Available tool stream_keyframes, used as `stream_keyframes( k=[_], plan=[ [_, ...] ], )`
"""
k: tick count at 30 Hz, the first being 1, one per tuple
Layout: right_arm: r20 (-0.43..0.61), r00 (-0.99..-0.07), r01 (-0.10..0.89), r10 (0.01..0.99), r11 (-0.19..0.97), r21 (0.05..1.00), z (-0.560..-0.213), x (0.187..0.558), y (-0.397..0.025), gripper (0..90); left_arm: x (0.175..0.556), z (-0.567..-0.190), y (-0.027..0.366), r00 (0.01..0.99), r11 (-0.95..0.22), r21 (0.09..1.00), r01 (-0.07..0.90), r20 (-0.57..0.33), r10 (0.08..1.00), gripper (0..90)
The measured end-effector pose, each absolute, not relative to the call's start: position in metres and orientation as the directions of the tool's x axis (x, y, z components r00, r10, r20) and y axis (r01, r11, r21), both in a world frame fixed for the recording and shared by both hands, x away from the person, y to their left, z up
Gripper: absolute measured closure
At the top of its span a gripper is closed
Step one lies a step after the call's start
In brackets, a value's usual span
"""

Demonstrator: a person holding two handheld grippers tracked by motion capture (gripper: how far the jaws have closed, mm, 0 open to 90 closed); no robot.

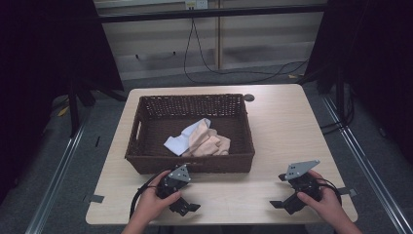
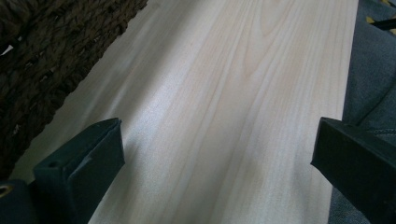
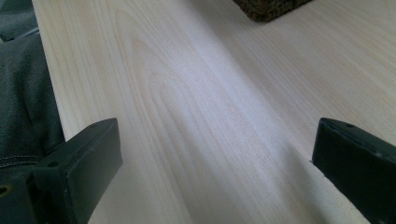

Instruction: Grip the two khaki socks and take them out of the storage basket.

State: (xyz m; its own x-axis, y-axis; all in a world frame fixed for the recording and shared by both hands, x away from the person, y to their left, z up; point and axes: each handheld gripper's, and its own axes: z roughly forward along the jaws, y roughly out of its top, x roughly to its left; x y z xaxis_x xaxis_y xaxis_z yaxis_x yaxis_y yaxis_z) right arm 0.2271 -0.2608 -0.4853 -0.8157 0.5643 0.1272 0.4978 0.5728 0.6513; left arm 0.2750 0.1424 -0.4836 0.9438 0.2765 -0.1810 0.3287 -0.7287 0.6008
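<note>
A dark woven basket [image 1: 190, 163] stands on the pale wooden table [image 1: 292, 126], left of centre. Inside it lie a beige crumpled cloth [image 1: 208, 142] and a white cloth [image 1: 179, 142] partly under it. My left gripper [image 1: 187, 202] rests in a hand near the table's front edge, just before the basket's front wall, open and empty. My right gripper [image 1: 278, 191] is held at the front right, also open and empty. The left gripper view has its jaws wide apart over bare wood [image 2: 224, 70], with the basket wall [image 2: 46, 56] at upper left. The right gripper view has a basket corner [image 3: 268, 9] far off.
A small black round cap [image 1: 249, 97] sits in the table behind the basket. Grey tape tabs [image 1: 95, 198] mark the front edges. Dark fabric [image 3: 23, 93] lies beyond the table's near edge. Cables [image 1: 204, 63] run over the floor at the back.
</note>
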Motion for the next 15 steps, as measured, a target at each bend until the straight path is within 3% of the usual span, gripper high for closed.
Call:
stream_keyframes(
  k=[15],
  plan=[
    [0.140, -0.825, 0.495, 0.547, 0.581, 0.647, -0.4849, 0.2296, -0.2572, 0.9, 0.2778, -0.4788, 0.1419, 0.940, -0.752, 0.564, 0.342, -0.191, 0.284, 2.3]
  ],
)
